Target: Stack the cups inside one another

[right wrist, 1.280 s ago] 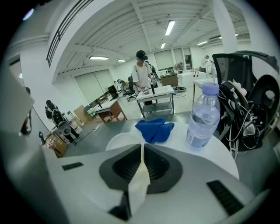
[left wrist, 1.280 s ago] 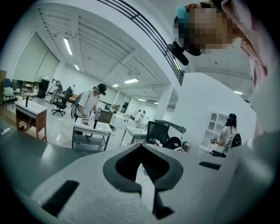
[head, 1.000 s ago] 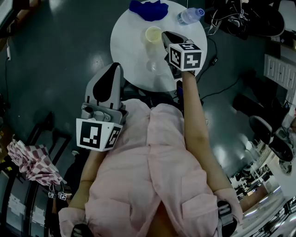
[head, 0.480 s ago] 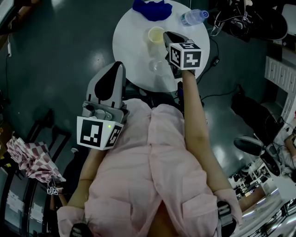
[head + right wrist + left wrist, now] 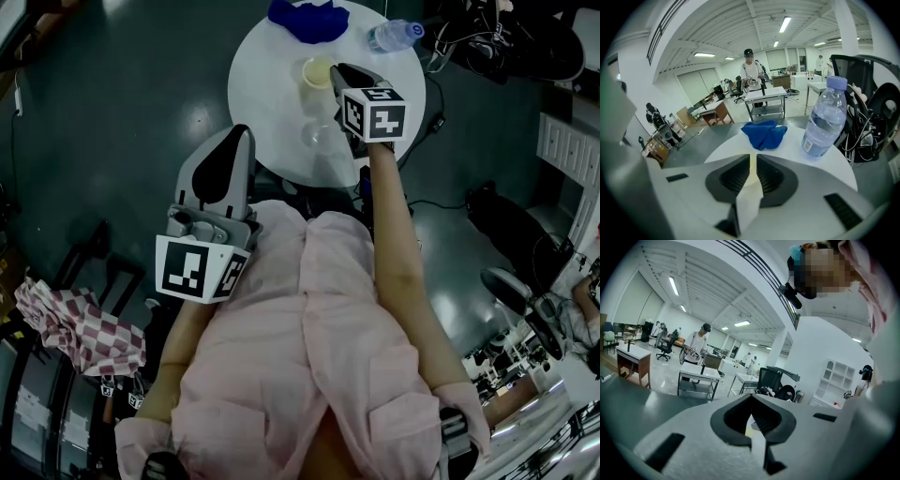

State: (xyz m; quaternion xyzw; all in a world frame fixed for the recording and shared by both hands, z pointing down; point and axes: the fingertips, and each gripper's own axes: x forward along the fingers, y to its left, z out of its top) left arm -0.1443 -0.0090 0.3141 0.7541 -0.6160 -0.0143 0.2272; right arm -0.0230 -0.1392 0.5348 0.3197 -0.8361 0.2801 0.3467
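Note:
A cream cup [image 5: 316, 72] stands on the round white table [image 5: 267, 84]. My right gripper [image 5: 339, 73] reaches over the table from the right and is shut on the cup's near rim. In the right gripper view the pale cup wall [image 5: 749, 187] is pinched between the dark pads [image 5: 774, 177] of that gripper [image 5: 753, 161]. A clear cup [image 5: 316, 136] stands apart from it, nearer the table's front edge. My left gripper [image 5: 239, 131] hangs off the table by my body, jaws shut on nothing [image 5: 752, 411].
A blue cloth [image 5: 307, 19] [image 5: 764, 133] lies at the table's far side. A water bottle [image 5: 392, 35] [image 5: 824, 119] stands at the far right. Cables and chairs crowd the dark floor to the right. People and desks fill the room behind.
Both grippers and the cups stay where they were. The head view has drifted slightly, and a chair at the right edge has moved.

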